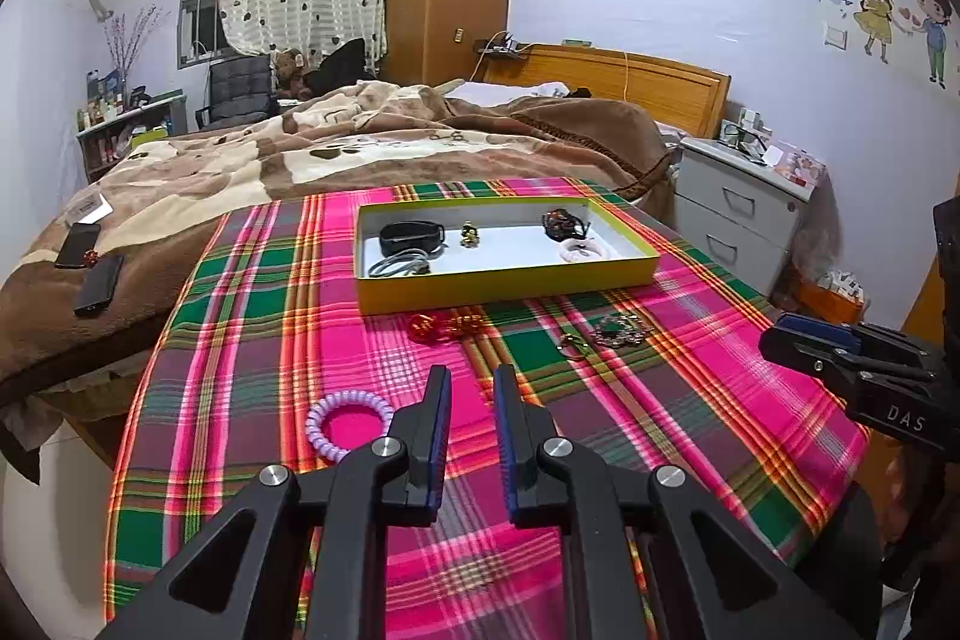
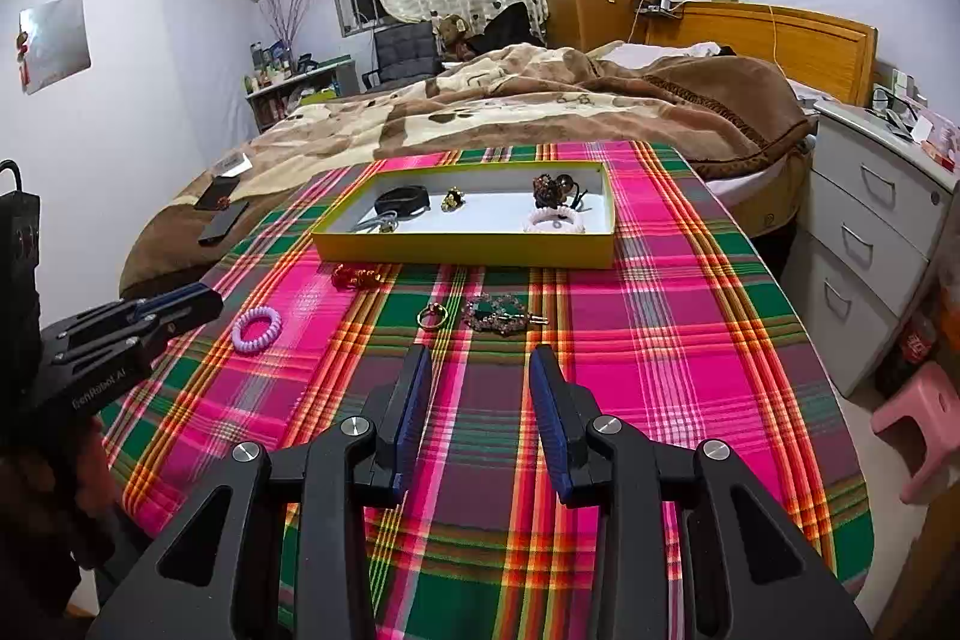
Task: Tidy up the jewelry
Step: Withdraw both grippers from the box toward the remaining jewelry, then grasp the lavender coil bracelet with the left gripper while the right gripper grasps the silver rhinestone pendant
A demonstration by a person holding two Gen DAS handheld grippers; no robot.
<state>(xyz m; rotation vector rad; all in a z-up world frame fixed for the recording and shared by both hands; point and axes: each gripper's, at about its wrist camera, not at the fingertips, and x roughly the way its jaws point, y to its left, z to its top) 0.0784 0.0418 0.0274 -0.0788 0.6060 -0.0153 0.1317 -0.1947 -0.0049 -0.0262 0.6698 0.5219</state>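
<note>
Over the plaid cloth (image 2: 630, 340), I hold my left gripper (image 1: 471, 376) narrowly parted and my right gripper (image 2: 480, 358) wide, both empty. Beyond lie purple coil (image 1: 345, 424), ring (image 2: 431, 316) and brooch (image 2: 498, 313); farther, yellow tray (image 2: 468, 253).

We hold the left tongs (image 1: 471, 373) tilted downward over the table, their two blue-padded fingers (image 1: 443, 400) parted by a narrow gap with nothing between them; the right tongs (image 2: 480, 355) point the same way, also tipped down, their fingers (image 2: 543, 382) set wider apart and likewise empty; each pair shows at the edge of the other's view, the two side by side and well apart; neither touches anything.
</note>
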